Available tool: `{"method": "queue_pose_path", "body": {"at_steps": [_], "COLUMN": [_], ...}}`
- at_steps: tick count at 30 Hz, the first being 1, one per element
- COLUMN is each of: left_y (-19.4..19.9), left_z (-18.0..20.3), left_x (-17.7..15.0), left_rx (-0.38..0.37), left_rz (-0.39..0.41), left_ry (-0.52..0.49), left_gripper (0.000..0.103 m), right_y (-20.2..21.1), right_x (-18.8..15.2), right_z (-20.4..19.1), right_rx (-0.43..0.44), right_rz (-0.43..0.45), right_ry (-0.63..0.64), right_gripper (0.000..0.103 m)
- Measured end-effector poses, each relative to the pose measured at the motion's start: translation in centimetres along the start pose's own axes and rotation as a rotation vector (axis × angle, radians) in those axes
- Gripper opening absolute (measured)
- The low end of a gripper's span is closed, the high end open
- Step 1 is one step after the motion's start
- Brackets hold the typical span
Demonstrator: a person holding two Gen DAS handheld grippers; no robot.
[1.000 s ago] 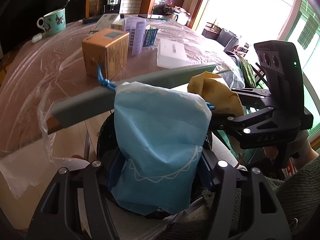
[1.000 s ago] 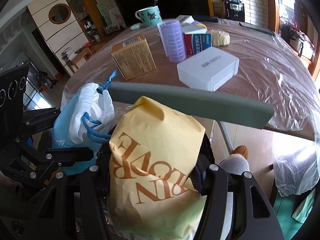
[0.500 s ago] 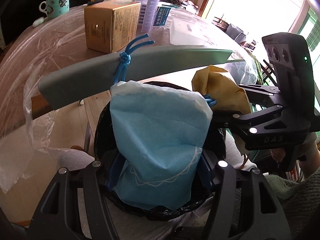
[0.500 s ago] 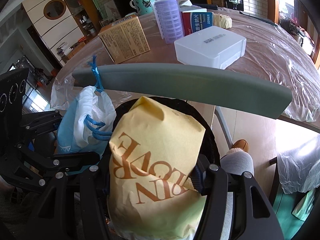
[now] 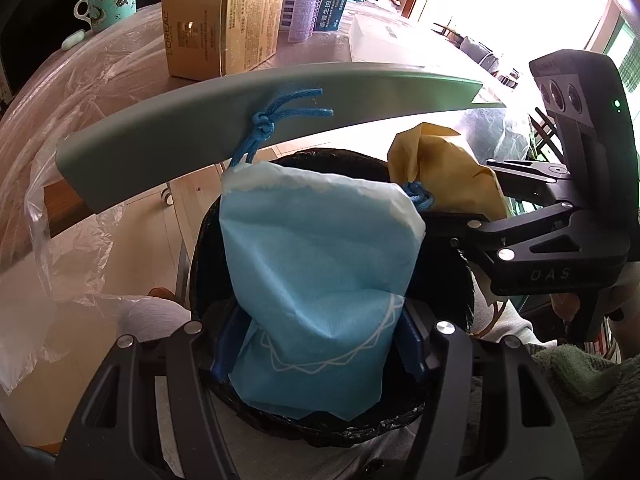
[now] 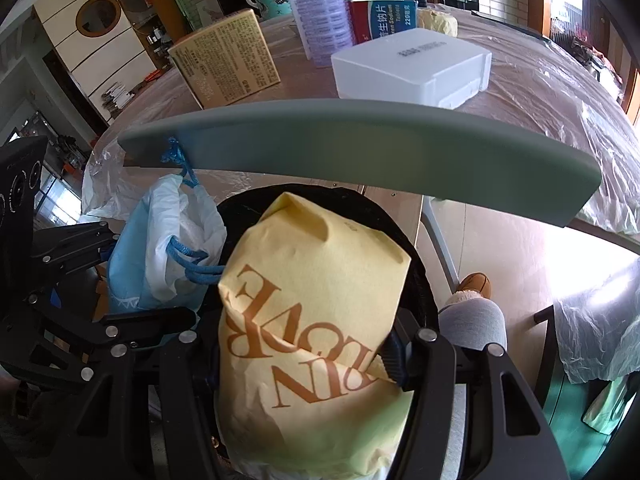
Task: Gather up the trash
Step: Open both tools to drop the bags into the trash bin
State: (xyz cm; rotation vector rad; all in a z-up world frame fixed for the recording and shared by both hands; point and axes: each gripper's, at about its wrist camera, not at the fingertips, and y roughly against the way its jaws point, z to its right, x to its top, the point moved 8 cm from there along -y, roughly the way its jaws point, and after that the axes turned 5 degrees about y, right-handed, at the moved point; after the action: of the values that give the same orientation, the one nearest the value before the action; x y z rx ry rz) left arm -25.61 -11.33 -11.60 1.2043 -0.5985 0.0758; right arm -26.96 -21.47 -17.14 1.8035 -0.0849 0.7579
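Blue pouch (image 5: 320, 272) sits clamped in our left gripper (image 5: 320, 344), yellow bag (image 6: 312, 320) in our right gripper (image 6: 308, 360), both over the black bin (image 5: 200, 264); the pouch's cord (image 5: 260, 128) may snag the grey bar (image 5: 160, 136).

Both wrist views close above black bin (image 5: 460, 280), facing table (image 6: 540, 80).

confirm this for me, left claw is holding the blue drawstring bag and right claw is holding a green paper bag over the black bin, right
Not quite: the right claw holds a yellow paper bag, not green, as the right wrist view shows. The left claw does hold the blue drawstring bag over the black bin.
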Motion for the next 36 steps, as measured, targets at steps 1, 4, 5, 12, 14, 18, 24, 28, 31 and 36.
{"method": "queue_pose_path", "body": {"at_steps": [1, 4, 5, 12, 14, 18, 24, 28, 31, 36], "left_y": [-0.1, -0.2, -0.4, -0.6, -0.7, -0.7, -0.7, -0.4, 0.3, 2.6], "left_z": [0.0, -0.2, -0.1, -0.3, -0.5, -0.7, -1.0, -1.1, -1.3, -1.3], "left_x": [0.0, 0.0, 0.1, 0.0, 0.0, 0.0, 0.0, 0.2, 0.5, 1.1], "left_rx": [0.002, 0.005, 0.006, 0.014, 0.014, 0.016, 0.018, 0.018, 0.004, -0.020], "left_rz": [-0.001, -0.004, -0.004, -0.010, -0.010, -0.012, -0.013, 0.001, 0.022, 0.078], "left_ry": [-0.002, -0.002, -0.001, 0.002, 0.003, 0.003, 0.007, 0.023, 0.040, 0.043], "left_gripper": [0.064, 0.064, 0.064, 0.064, 0.064, 0.064, 0.064, 0.081, 0.088, 0.089], "right_y": [-0.1, -0.4, -0.5, -0.9, -1.0, -1.1, -1.2, -0.7, 0.1, 2.5], "right_x": [0.0, -0.1, -0.1, 0.0, 0.0, 0.3, 0.5, 0.8, 1.0, 1.6], "right_z": [0.0, 0.2, 0.2, 0.4, 0.3, 0.2, 0.3, 1.0, 1.3, 1.9], "right_rx": [-0.001, -0.004, -0.006, -0.015, -0.020, -0.027, -0.028, -0.035, -0.045, -0.070], "right_rz": [-0.001, -0.003, -0.004, -0.009, -0.011, -0.013, -0.014, 0.004, 0.025, 0.078], "right_ry": [-0.001, -0.004, -0.003, -0.004, -0.001, 0.005, -0.003, -0.032, -0.031, -0.030], "right_gripper": [0.059, 0.059, 0.059, 0.059, 0.059, 0.059, 0.061, 0.076, 0.081, 0.082]}}
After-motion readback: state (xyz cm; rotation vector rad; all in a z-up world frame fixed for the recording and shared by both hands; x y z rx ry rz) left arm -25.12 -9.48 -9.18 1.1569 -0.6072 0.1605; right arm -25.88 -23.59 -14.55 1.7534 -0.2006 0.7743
